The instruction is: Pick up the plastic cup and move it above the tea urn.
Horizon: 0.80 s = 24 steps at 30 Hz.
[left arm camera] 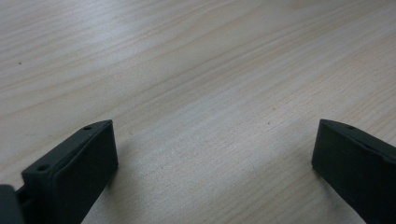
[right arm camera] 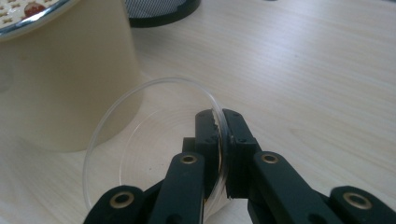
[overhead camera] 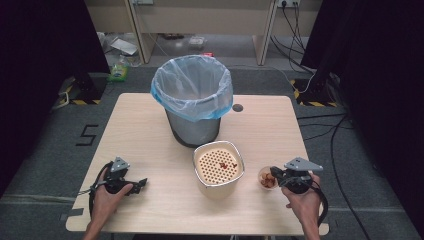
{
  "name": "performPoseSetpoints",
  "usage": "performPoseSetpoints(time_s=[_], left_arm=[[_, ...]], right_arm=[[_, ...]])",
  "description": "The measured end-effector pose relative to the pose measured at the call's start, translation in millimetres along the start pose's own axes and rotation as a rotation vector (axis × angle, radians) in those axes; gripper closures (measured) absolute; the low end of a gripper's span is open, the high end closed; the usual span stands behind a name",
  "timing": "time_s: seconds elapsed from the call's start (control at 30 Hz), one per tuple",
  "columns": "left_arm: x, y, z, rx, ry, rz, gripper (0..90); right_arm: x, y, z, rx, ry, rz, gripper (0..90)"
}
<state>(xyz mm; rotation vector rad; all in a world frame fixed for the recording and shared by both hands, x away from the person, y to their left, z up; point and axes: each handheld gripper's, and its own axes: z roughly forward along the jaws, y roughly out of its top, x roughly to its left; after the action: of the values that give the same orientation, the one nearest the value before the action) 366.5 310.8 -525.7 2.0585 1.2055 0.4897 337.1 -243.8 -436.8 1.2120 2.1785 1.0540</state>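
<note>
A small clear plastic cup [overhead camera: 267, 178] with brown bits in it sits at the table's front right, beside a cream container [overhead camera: 218, 165]. The container has a perforated strainer top with a few red-brown bits on it. My right gripper [overhead camera: 276, 175] is shut on the cup's near rim. In the right gripper view its jaws pinch the thin wall of the cup [right arm camera: 140, 140], and the right gripper [right arm camera: 221, 126] stands just right of the container [right arm camera: 65, 79]. My left gripper [overhead camera: 141, 183] rests low at the front left. The left gripper [left arm camera: 215, 149] is open over bare wood.
A grey waste bin [overhead camera: 192, 95] lined with a blue-edged plastic bag stands mid-table behind the container, and its dark base [right arm camera: 159, 11] is seen in the right gripper view. A dark round hole [overhead camera: 238, 107] marks the light wooden table [overhead camera: 140, 130]. Cables and clutter lie on the floor beyond.
</note>
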Motion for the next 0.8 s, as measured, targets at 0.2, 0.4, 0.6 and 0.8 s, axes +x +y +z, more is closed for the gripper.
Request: performPoseSetpoints(time_s=[0.2,0.4,0.6,0.8], left_arm=[[0.0,0.0,0.0,0.000,0.000,0.000,0.0],[0.0,0.0,0.0,0.000,0.000,0.000,0.0],[0.0,0.0,0.0,0.000,0.000,0.000,0.0],[0.0,0.0,0.0,0.000,0.000,0.000,0.0]], right_arm=[[-3.3,5.4,-5.6,-0.033,-0.024,-0.018,86.1],[-5.6,16.4,-10.4,-0.068,-0.054,-0.039,86.0],[-10.9,30.5,-10.7,-0.106,-0.079,-0.049,86.0],[-15.5,42.0,-7.4,-0.131,-0.100,-0.058,86.0]])
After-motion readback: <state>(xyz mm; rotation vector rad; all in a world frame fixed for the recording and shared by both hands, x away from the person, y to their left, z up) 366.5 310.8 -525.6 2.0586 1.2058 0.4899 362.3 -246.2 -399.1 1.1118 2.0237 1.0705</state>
